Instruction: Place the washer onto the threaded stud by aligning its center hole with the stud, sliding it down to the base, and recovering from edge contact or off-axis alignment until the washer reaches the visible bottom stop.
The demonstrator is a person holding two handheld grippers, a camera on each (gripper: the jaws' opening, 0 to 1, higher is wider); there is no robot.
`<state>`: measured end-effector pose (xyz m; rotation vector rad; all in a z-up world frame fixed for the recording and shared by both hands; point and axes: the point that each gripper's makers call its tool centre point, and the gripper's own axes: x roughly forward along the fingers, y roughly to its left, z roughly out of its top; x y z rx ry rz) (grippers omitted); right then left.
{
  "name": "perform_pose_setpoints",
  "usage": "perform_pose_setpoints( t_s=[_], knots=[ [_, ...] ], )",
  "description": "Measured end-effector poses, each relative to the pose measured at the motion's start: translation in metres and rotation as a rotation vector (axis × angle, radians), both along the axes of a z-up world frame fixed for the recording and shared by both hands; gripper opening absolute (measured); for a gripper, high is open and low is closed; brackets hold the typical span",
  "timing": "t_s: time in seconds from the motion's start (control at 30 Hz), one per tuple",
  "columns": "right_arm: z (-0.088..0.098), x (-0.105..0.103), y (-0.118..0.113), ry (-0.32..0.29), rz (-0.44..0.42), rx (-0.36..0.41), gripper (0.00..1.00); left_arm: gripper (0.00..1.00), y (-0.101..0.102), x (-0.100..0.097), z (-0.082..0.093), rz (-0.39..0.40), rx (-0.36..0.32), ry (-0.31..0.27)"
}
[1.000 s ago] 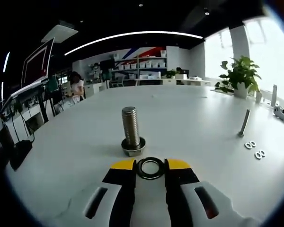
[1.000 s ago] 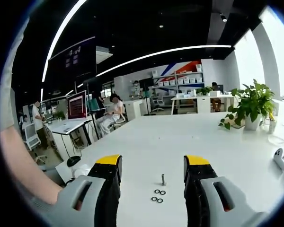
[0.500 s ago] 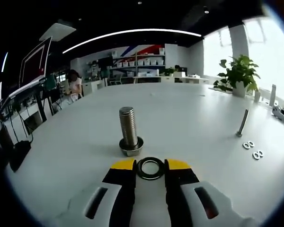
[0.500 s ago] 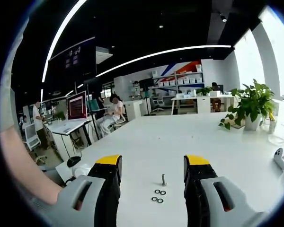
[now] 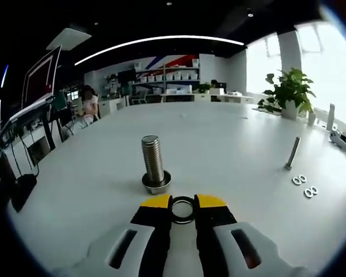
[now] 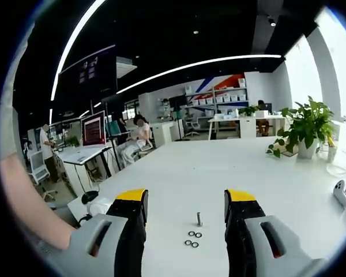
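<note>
White table, upright threaded stud, slim bolt, four spare washers

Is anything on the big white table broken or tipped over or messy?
Nothing looks broken or spilled. The thick silver threaded stud stands upright on the white table. The left gripper holds the dark metal washer flat near it. A thin bolt stands farther off, with four small loose washers lying neatly beside it.

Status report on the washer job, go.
Left gripper shut on washer, short of the threaded stud. Stud upright on the table, nothing between. Right gripper open, holding nothing, spare washers beyond it.
</note>
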<state>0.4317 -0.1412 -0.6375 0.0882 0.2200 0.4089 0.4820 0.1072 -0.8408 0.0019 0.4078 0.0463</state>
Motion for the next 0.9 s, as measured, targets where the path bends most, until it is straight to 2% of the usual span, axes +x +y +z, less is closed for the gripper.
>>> perform_pose_setpoints(
  t_s=[0.07,0.33,0.57,0.9],
  knots=[
    [0.000,0.000,0.000,0.002,0.000,0.000,0.56,0.15,0.001,-0.002,0.001,0.014,-0.014,-0.010],
    [0.000,0.000,0.001,-0.001,0.000,-0.003,0.56,0.19,0.001,-0.007,-0.007,0.022,0.001,0.017],
    [0.000,0.000,0.000,-0.003,0.001,-0.002,0.56,0.24,0.000,-0.007,-0.008,0.024,0.003,0.011],
    [-0.001,0.000,0.000,0.001,0.003,-0.002,0.56,0.22,-0.001,-0.006,-0.008,0.021,0.009,-0.020]
  ],
)
